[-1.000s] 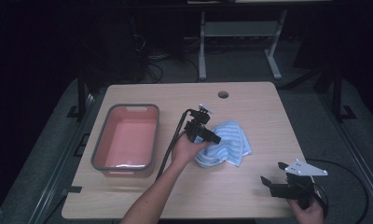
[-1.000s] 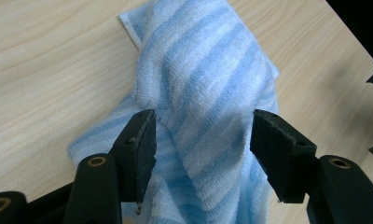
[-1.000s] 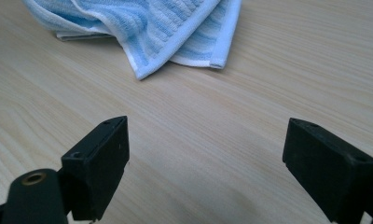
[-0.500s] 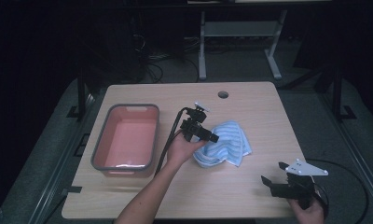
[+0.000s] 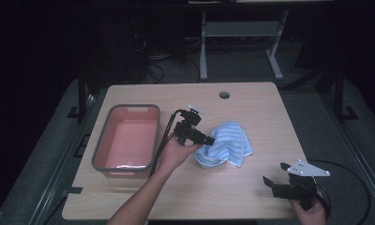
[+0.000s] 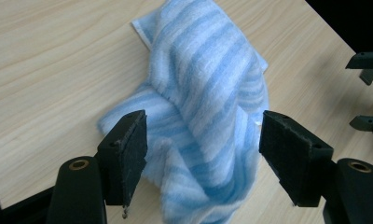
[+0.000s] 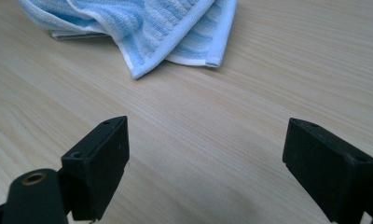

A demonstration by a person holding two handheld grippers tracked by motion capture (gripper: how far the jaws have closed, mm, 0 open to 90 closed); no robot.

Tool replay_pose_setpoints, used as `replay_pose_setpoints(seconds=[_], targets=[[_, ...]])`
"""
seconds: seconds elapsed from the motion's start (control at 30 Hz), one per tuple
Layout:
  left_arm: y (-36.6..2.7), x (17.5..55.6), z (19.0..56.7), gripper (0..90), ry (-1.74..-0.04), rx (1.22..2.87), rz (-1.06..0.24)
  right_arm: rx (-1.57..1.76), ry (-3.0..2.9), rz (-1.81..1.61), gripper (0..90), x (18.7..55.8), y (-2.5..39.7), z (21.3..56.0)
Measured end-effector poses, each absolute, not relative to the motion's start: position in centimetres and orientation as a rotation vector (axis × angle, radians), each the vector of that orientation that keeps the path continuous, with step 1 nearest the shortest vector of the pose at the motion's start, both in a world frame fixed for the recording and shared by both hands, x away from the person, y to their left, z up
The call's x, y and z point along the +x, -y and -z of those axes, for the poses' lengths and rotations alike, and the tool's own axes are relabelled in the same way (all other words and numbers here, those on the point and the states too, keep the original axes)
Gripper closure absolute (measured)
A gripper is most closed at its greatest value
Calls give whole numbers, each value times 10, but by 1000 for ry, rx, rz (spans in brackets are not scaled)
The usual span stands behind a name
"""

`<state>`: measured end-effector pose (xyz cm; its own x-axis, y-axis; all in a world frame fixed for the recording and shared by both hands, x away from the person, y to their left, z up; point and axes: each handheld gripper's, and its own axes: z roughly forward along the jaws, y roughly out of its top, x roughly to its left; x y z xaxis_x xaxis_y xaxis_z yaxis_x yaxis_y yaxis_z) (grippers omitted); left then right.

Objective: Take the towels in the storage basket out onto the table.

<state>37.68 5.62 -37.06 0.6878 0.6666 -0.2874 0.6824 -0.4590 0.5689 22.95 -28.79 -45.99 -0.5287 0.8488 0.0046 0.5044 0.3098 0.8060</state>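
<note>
Wooden surface carrying one crumpled blue striped towel and one pink tub. Left hand-held gripper, jaws apart, seemingly just above the towel's edge; right hand-held gripper gapes empty.

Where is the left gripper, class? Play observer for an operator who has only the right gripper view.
Observer: In the high view the left gripper is at the left edge of the crumpled blue-and-white striped towel.
Operator: Is it shut on the cloth?
Observer: No. The left gripper view shows its jaws wide apart with a towel fold between them.
Operator: Anything else nearby?
Observer: A pink rectangular plastic tub with a grey rim stands left of the towel.
</note>
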Motion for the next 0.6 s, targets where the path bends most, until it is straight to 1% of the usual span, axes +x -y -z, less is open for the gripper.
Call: replay_pose_setpoints(seconds=[0.23,0.53,0.6], targets=[[-66,368,368,316,-1027,2201,26,1213,-2156,-1094,141,230,289,460],[-74,357,368,309,-991,2226,37,1215,-2154,-1092,141,230,289,460],[-75,354,368,309,-998,2204,41,1213,-2155,-1090,141,230,289,460]])
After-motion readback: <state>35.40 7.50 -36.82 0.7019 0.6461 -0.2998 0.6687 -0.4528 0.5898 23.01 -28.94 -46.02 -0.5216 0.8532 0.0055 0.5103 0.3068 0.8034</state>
